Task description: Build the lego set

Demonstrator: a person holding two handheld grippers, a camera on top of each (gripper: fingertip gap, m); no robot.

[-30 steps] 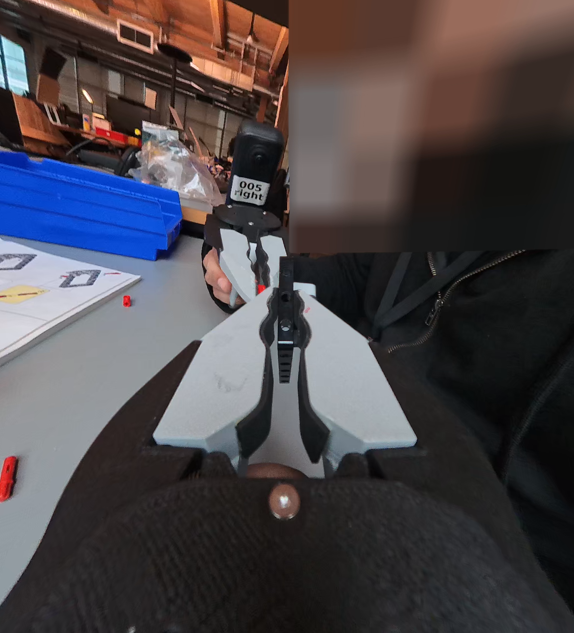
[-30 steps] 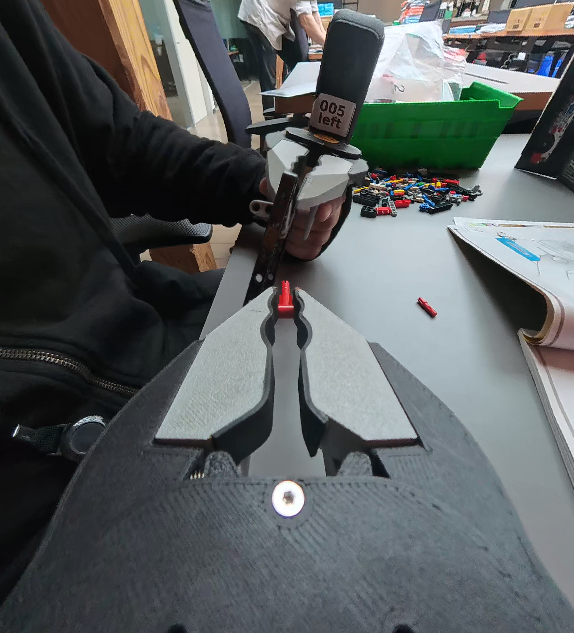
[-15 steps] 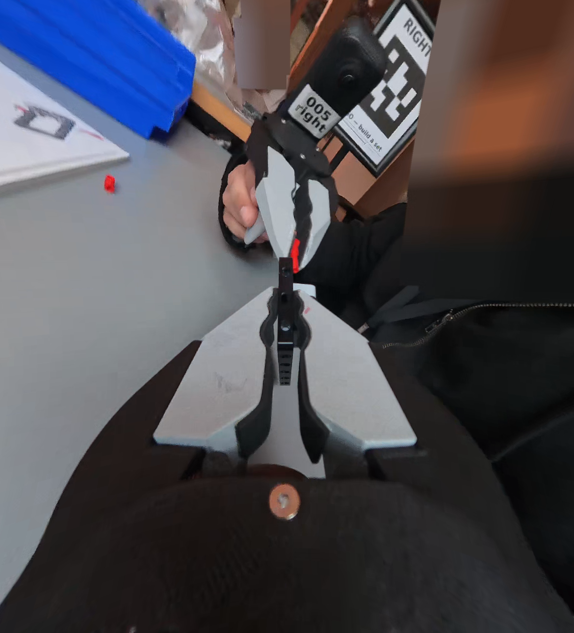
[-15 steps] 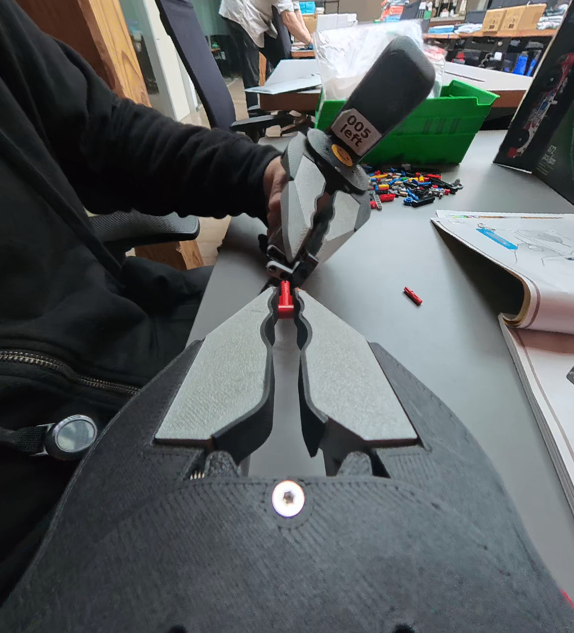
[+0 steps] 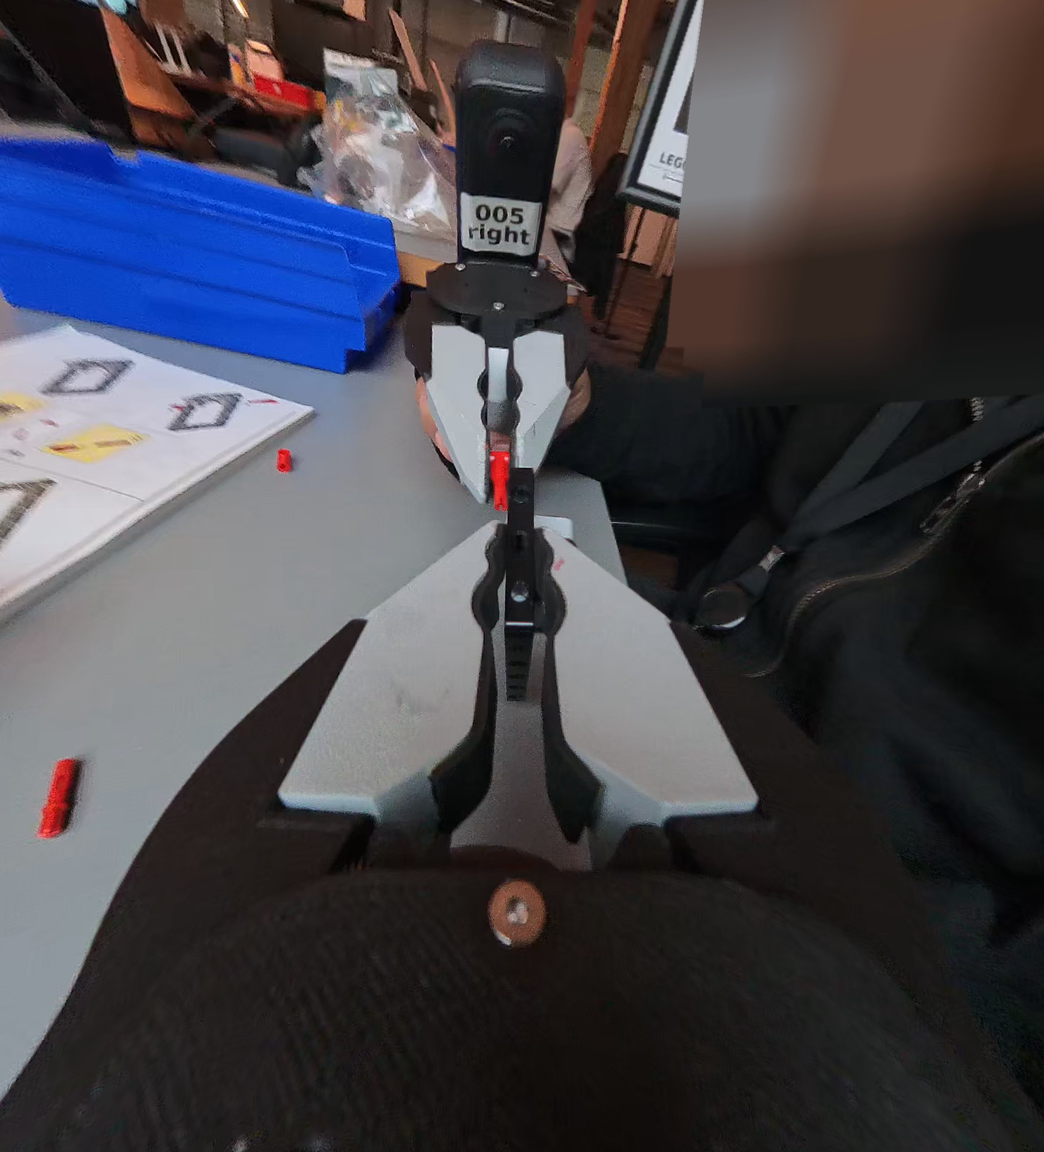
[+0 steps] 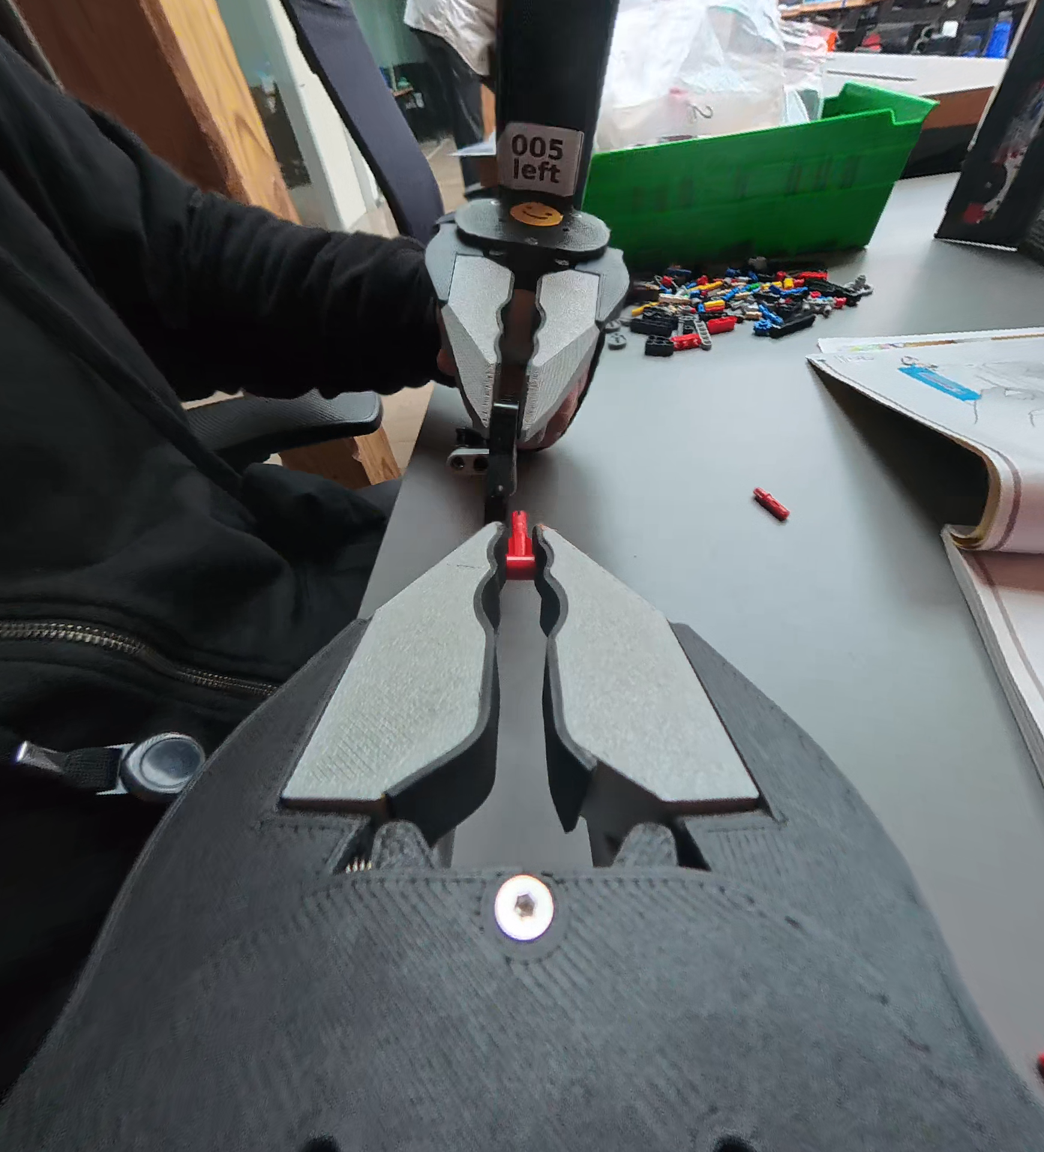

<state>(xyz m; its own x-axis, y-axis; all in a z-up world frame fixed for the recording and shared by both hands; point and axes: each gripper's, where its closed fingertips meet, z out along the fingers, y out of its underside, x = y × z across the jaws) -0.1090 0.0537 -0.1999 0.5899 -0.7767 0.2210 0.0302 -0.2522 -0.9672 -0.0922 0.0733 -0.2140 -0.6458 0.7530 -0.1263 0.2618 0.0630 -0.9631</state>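
Lego beam, black and long, stands clamped in the left hand-held gripper, its long axis running out past the tips toward the right hand-held gripper, which pinches a red pin pointing at the beam, both above the grey tabletop.

The instruction booklet lies open on the tabletop. Behind the booklet sits a pile of loose pieces, and behind that pile a bin. One pin lies just left of the booklet, between it and the two grippers meeting tip to tip at the tabletop's edge.
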